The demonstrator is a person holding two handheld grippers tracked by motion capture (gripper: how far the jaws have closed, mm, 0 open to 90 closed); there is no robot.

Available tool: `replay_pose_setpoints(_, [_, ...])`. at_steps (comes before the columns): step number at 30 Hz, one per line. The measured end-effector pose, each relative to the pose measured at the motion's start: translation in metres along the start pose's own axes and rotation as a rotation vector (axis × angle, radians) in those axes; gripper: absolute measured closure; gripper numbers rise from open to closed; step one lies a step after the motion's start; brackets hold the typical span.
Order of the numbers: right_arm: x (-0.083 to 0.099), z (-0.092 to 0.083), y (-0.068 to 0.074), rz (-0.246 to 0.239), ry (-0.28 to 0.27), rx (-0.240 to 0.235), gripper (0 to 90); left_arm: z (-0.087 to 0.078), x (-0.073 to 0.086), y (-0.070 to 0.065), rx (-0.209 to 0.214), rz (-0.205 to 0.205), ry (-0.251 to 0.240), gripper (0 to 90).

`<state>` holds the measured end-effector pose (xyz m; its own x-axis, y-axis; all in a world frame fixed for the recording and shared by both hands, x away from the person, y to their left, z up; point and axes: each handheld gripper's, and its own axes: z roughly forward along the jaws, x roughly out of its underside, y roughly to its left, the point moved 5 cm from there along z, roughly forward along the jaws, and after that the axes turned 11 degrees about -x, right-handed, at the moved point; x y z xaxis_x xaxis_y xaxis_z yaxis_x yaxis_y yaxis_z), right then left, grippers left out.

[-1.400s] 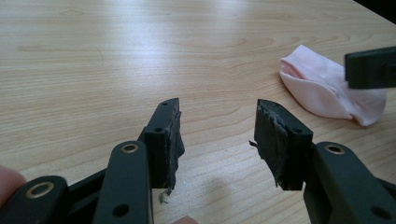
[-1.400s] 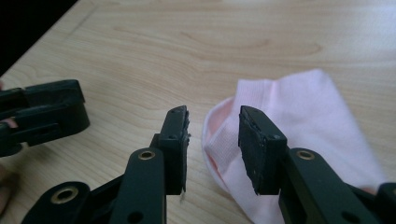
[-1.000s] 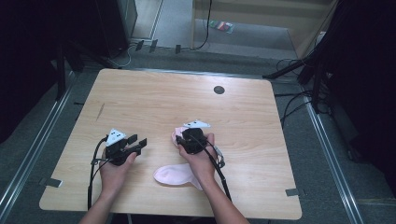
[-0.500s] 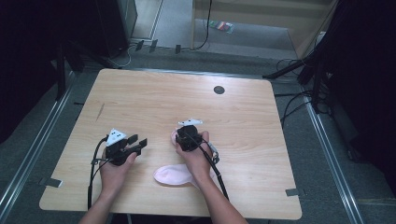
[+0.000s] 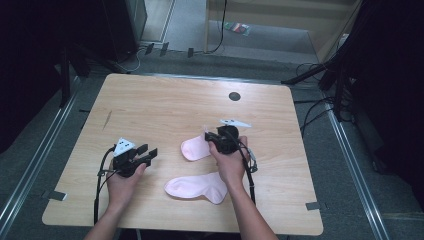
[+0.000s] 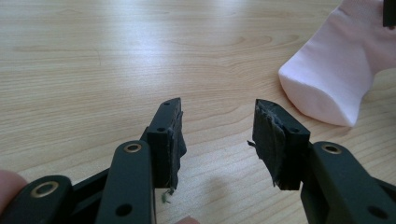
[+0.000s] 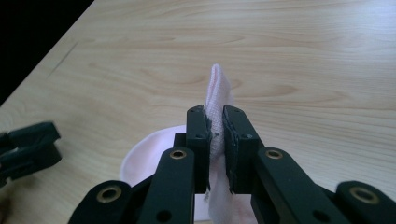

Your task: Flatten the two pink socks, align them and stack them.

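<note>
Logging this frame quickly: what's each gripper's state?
Left gripper: open, holding nothing.
Right gripper: closed on a pink sock.

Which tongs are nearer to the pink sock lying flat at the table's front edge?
Right. The right tongs, shut on the other pink sock, are just behind the flat pink sock; the open left tongs are off to its left, apart.

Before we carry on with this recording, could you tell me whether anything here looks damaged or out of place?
The dark pads on the left gripper fingers are frayed, with loose threads hanging from their edges. Otherwise nothing stands out: one pink sock lies flat on the table, and the right gripper pinches a second sock.
</note>
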<state>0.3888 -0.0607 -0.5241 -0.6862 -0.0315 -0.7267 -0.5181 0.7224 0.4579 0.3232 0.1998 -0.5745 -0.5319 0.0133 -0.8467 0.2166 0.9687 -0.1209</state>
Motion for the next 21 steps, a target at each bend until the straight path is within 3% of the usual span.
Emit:
replay_pose_setpoints(1, [0.0, 0.0, 0.0, 0.0, 0.0, 0.0, 82.2, 0.0, 0.0, 0.0, 0.0, 0.0, 0.0, 52.7])
replay_pose_setpoints(2, [-0.003, -0.004, -0.014, 0.041, -0.017, 0.006, 80.9, 0.0, 0.0, 0.0, 0.002, 0.0, 0.001, 52.7])
replay_pose_setpoints(3, [-0.003, -0.004, -0.014, 0.041, -0.017, 0.006, 80.9, 0.0, 0.0, 0.0, 0.002, 0.0, 0.001, 52.7])
replay_pose_setpoints(4, [-0.004, -0.006, -0.03, 0.076, -0.019, 0.017, 77.5, 0.0, 0.0, 0.0, 0.005, 0.0, 0.003, 52.6])
replay_pose_setpoints(5, [-0.004, -0.006, -0.03, 0.076, -0.019, 0.017, 77.5, 0.0, 0.0, 0.0, 0.005, -0.002, 0.003, 52.6])
replay_pose_setpoints(6, [-0.003, -0.008, -0.047, 0.111, -0.018, 0.04, 74.1, 0.0, 0.0, 0.0, 0.007, -0.003, 0.003, 52.5])
replay_pose_setpoints(7, [-0.003, -0.008, -0.047, 0.111, -0.018, 0.04, 74.1, 0.0, 0.0, 0.0, 0.007, -0.003, 0.003, 52.4])
replay_pose_setpoints(8, [-0.001, -0.01, -0.062, 0.118, -0.017, 0.081, 68.2, 0.0, 0.0, 0.0, 0.007, -0.003, 0.003, 52.4])
replay_pose_setpoints(9, [-0.001, -0.01, -0.062, 0.118, -0.017, 0.081, 68.2, 0.0, 0.0, 0.0, 0.007, -0.003, 0.003, 52.3])
replay_pose_setpoints(10, [0.0, -0.014, -0.075, 0.107, -0.039, 0.116, 60.9, 0.0, 0.0, 0.001, 0.008, -0.001, 0.003, 52.3])
replay_pose_setpoints(11, [0.0, -0.014, -0.075, 0.107, -0.039, 0.116, 60.9, 0.0, 0.0, 0.001, 0.008, -0.001, 0.003, 52.2])
replay_pose_setpoints(12, [0.001, -0.02, -0.086, 0.095, -0.063, 0.157, 57.4, 0.0, 0.0, 0.001, 0.009, -0.003, 0.002, 52.2])
replay_pose_setpoints(15, [0.004, -0.029, -0.097, 0.087, -0.078, 0.198, 55.4, 0.0, 0.0, 0.001, 0.006, -0.004, -0.001, 52.2])
replay_pose_setpoints(21, [0.011, -0.032, -0.103, 0.048, -0.056, 0.195, 54.2, -0.001, -0.001, 0.001, 0.01, -0.012, -0.015, 52.6])
